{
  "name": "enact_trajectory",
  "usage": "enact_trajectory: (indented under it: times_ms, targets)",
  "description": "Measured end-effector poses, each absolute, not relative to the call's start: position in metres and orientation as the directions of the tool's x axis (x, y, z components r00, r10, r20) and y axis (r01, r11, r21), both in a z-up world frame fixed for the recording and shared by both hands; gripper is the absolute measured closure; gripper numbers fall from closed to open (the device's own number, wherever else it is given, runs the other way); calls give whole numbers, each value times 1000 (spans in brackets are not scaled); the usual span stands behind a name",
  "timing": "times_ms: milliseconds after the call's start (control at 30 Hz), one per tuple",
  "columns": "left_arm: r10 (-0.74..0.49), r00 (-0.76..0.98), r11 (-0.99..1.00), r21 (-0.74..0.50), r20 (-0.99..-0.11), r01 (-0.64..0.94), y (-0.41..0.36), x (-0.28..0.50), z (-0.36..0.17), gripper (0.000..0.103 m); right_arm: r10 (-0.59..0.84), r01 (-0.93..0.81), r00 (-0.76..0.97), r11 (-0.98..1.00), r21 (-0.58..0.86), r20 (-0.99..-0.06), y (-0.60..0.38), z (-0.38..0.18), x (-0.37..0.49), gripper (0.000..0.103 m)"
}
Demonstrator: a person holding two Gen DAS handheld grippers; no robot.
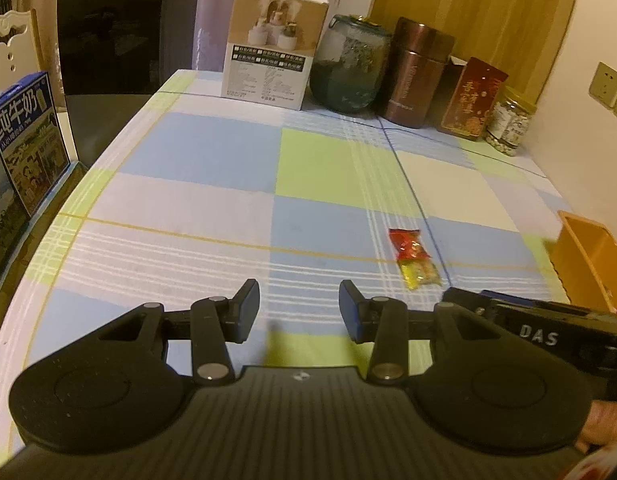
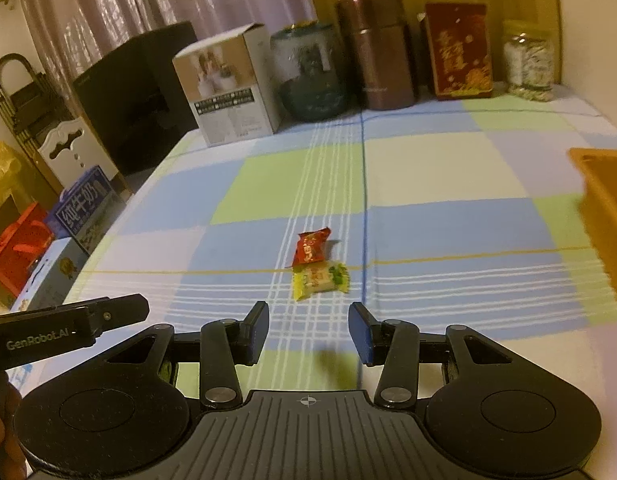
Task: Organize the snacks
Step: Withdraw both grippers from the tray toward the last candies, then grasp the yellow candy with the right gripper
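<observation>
Hovering low over the checked tablecloth (image 2: 428, 168), the right gripper (image 2: 308, 334) held its jaws apart and empty, as did the left gripper (image 1: 299, 309) beside it. Just ahead lay a yellow-green snack packet (image 2: 320, 278) touching a red snack packet (image 2: 311, 247). An orange box (image 2: 606, 200) stood well off to the right.

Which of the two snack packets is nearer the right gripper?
The yellow packet. It lies just ahead of the open right gripper; the red packet touches its far end, farther up the tablecloth.
</observation>
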State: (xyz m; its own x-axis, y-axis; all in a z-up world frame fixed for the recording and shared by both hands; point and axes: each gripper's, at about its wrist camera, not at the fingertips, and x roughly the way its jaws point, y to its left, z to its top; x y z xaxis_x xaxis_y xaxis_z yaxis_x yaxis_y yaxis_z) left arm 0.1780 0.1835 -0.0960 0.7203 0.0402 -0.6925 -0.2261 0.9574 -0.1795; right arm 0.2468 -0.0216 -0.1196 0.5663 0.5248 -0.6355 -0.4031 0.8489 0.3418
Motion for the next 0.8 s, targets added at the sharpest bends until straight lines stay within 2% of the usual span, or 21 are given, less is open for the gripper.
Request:
enact_trajectory:
  times_ms: [267,467,633,700,767,800]
  targets:
    - [37,716,955,-185,-697,-230,196,206,-110,63,494,-411,576,864,292,-652,2,-146,270,57]
    - [28,706,956,-188,-708,-227,197,212,-117,60,478,-426,617,871,245,-625,15,-151,282,57]
    - [37,702,955,-181,-711,-233,198,212,-119,59,436,-454,643,879,145,-630,26,-152,279,57]
    - [28,701,956,-186,-712,-228,198,213,-119,59,421,-460,652,881,112,-630,28,-154,277,61]
    - [16,704,959,-189,-710,-212,195,215,-119,59,411,-460,657,883,96,-632,28,-154,277,77]
    - [9,706,960,-192,-709,-205,194,215,-119,59,409,-457,656,884,98,-635,27,-153,279,78]
